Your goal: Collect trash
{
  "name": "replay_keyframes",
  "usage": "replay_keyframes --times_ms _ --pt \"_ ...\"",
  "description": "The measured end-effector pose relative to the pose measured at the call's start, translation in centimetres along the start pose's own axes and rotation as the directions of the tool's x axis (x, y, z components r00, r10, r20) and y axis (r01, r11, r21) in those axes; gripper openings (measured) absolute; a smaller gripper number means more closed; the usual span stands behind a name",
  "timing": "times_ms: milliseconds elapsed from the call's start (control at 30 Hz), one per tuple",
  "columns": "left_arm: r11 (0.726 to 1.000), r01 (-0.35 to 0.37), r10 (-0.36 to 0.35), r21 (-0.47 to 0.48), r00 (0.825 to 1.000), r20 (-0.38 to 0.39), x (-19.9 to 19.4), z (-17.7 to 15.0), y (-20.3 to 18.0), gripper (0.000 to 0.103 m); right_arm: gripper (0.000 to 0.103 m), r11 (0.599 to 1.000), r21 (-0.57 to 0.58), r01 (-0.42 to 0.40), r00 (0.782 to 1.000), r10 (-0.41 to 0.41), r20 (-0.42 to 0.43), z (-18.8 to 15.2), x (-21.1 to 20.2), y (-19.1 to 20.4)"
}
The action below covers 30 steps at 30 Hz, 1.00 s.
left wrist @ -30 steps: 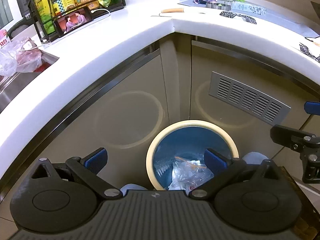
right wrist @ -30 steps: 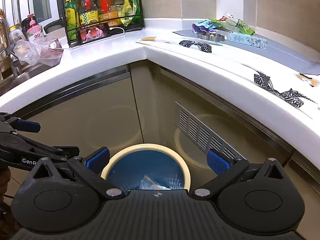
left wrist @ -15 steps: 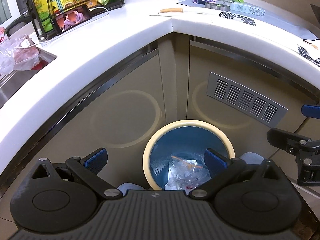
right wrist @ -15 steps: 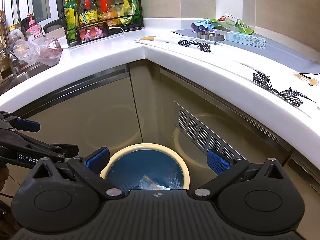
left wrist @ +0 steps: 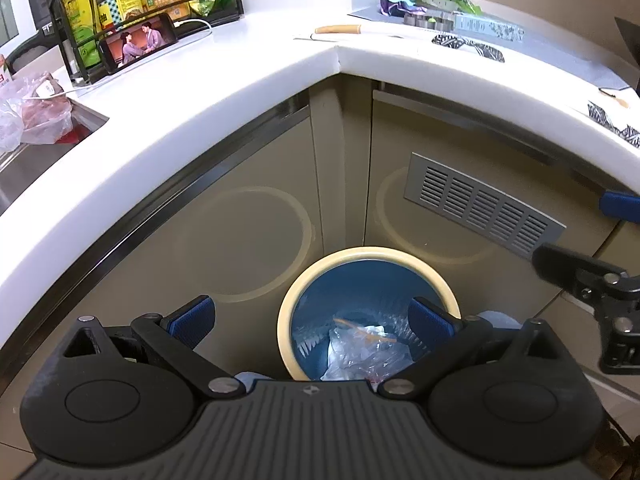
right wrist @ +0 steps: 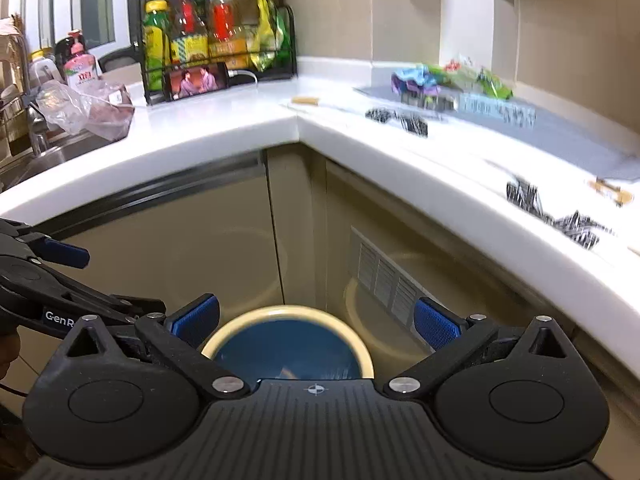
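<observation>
The trash bin (left wrist: 366,258) — cream rim, blue liner, crumpled clear plastic (left wrist: 362,350) inside — stands on the floor in the cabinet corner. Left gripper (left wrist: 310,320) and right gripper (right wrist: 316,318) hover above, both spread wide and empty.

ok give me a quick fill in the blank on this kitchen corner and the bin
1. The round bin with the cream rim has a ____ inside.
2. Crumpled clear plastic trash lies ____ that bin.
3. The left claw and the right claw are both ____, holding nothing.
4. The phone playing a video leans against the black wire ____ of bottles.

Missing words: blue; inside; open; rack
</observation>
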<state>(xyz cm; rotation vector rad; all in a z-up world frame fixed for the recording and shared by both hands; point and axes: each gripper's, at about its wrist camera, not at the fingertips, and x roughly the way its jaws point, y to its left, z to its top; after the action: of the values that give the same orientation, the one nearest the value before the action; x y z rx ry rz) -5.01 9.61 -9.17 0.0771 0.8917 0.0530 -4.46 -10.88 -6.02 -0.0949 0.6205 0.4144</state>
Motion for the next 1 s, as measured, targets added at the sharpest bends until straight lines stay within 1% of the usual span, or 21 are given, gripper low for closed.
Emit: replay_keyframes --times_ms 133,233,300,367,467,633,700,867,1000 --pt "1.0 -0.008 0.008 -0.004 1.0 0.021 -0.4 0.3 0.2 0.103 0.103 0.999 -0.02 -0.03 0.995 0.031 0.098 0.5 -1.1 -0.2" --pt "0.999 -0.032 0.031 0.01 0.997 0.064 -1.0 0.7 0.2 0.103 0.103 0.997 -0.071 -0.037 0.985 0.049 0.169 1.2 -1.8 -0.2" --pt "0.999 -0.049 0.047 0.023 0.995 0.093 -1.5 1.1 0.1 0.103 0.103 0.994 -0.109 -0.014 0.981 0.035 0.193 1.8 -2.0 -0.2" --pt "0.997 -0.065 0.062 0.03 0.992 0.114 -1.9 1.7 0.0 0.103 0.103 0.992 -0.123 0.025 0.978 0.001 0.209 2.5 -2.0 -0.4" --pt "0.998 -0.059 0.055 0.027 0.99 0.131 -2.4 2.7 0.1 0.103 0.103 0.992 -0.095 0.082 0.978 -0.062 0.198 3.6 -1.6 -1.0" --pt "0.998 -0.064 0.06 0.027 0.99 0.132 -2.7 3.9 0.0 0.103 0.103 0.995 0.007 0.099 0.981 -0.099 0.169 5.1 -0.7 -3.7" --pt "0.998 -0.048 0.043 0.033 0.991 0.128 -2.8 4.2 0.1 0.103 0.103 0.993 0.037 0.109 0.978 -0.114 0.174 5.7 -0.6 -5.1" --pt "0.999 -0.032 0.029 0.019 0.992 0.123 -2.7 4.5 0.3 0.103 0.103 0.979 0.081 0.185 0.96 -0.197 0.199 8.8 0.5 -8.6" --pt "0.999 -0.032 0.032 -0.003 0.994 0.108 -2.4 4.4 0.7 0.103 0.103 0.959 0.097 0.265 0.942 -0.279 0.185 11.9 3.3 -11.4"
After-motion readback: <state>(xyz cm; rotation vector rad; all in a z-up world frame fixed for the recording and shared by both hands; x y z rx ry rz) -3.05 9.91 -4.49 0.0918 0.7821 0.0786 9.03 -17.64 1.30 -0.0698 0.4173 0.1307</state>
